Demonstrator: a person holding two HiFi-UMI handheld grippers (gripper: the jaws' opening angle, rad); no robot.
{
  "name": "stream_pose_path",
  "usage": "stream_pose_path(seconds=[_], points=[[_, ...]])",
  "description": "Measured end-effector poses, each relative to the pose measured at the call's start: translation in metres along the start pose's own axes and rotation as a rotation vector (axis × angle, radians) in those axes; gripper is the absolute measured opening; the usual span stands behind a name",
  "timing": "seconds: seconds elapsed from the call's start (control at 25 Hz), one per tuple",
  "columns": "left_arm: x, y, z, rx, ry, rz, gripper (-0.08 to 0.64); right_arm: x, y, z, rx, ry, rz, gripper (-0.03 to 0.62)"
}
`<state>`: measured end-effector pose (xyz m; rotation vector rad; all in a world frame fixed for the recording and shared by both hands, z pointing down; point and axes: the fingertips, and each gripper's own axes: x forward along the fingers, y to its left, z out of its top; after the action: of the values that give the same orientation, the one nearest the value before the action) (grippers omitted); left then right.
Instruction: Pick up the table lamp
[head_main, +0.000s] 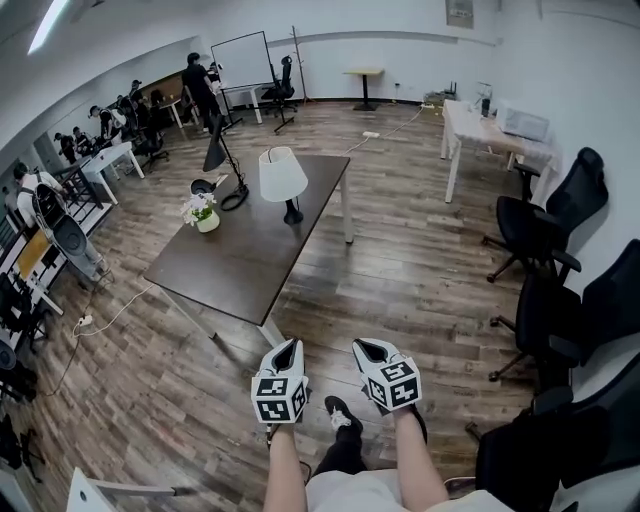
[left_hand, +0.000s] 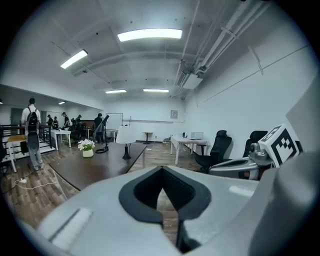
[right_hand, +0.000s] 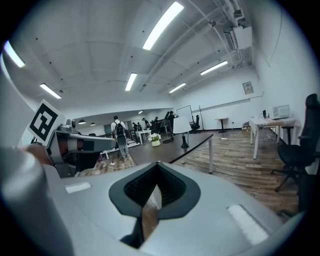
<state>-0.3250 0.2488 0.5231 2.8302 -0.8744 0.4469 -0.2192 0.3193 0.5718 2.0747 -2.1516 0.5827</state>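
Table lamp (head_main: 283, 178): white shade, dark stem and foot, standing upright on the dark table (head_main: 235, 270). It is well ahead of both claws, a little left of the gap between them, and untouched.
Table: long and brown-topped, its near corner closest to the left gripper (head_main: 289, 350).
Left gripper: jaws together, nothing between them, held over the wood floor.
Right gripper (head_main: 366, 349): just beside the left, jaws likewise closed and empty.
Flower pot (head_main: 206, 217): on the table, left of the lamp.
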Motion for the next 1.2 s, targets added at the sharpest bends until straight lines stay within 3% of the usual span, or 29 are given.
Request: stream_pose_path(seconds=[0.16, 0.44, 0.84, 1.08, 1.2], points=[[0.034, -0.007, 0.006, 0.029, 0.011, -0.051, 0.0, 0.013, -0.03, 0.003, 0.036, 0.001, -0.015, 0.026], [0.093, 0.02, 0.029, 0.027, 0.023, -0.06, 0.0, 0.054, -0.072, 0.038, 0.08, -0.03, -0.034, 0.026], [0.167, 0.067, 0.068, 0.004, 0.007, -0.061, 0.0, 0.125, -0.116, 0.091, 0.023, -0.008, -0.063, 0.026], [0.208, 0.112, 0.093, -0.078, -0.058, -0.006, 0.0, 0.167, -0.135, 0.117, -0.13, 0.046, -0.08, 0.026], [0.228, 0.124, 0.106, -0.093, -0.08, -0.006, 0.0, 0.183, -0.149, 0.132, -0.142, 0.039, -0.085, 0.026]])
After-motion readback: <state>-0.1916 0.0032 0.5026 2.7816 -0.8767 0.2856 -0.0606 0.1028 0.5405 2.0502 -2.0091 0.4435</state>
